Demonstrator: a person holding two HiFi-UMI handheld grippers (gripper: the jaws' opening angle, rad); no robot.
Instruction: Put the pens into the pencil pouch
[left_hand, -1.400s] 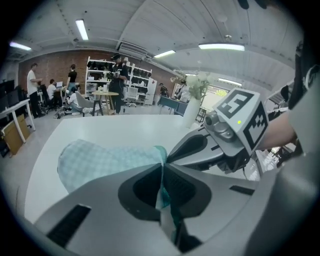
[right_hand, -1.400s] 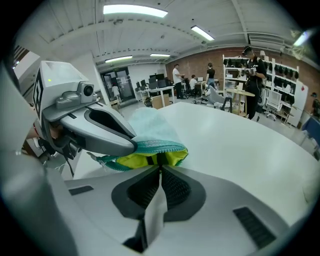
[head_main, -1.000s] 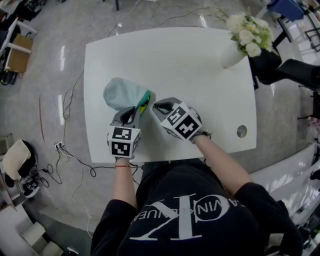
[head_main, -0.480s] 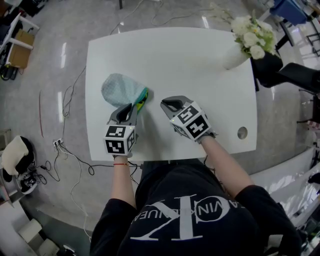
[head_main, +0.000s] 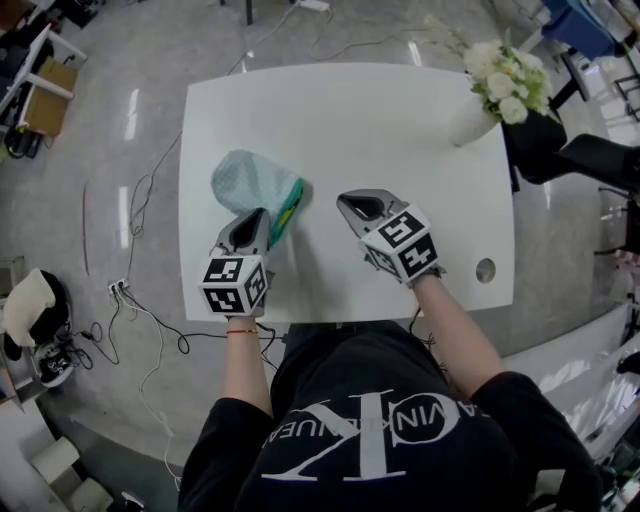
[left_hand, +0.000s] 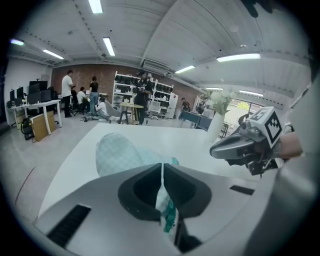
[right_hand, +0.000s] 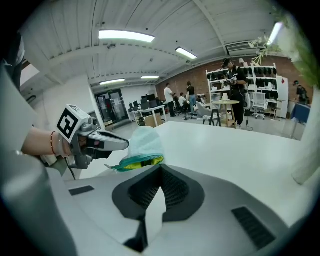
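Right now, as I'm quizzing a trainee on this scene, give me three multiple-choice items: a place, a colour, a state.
1. Where on the table does the vase of flowers stand? A near left corner; B far right corner; C centre.
2. What colour is the fabric of the pencil pouch? A red; B black; C pale mint.
3. What does the left gripper hold? A the pouch's edge; B a pen; C nothing.
Answers: B, the head view shows it there. C, the fabric is pale mint. A, pouch fabric is pinched between its shut jaws.
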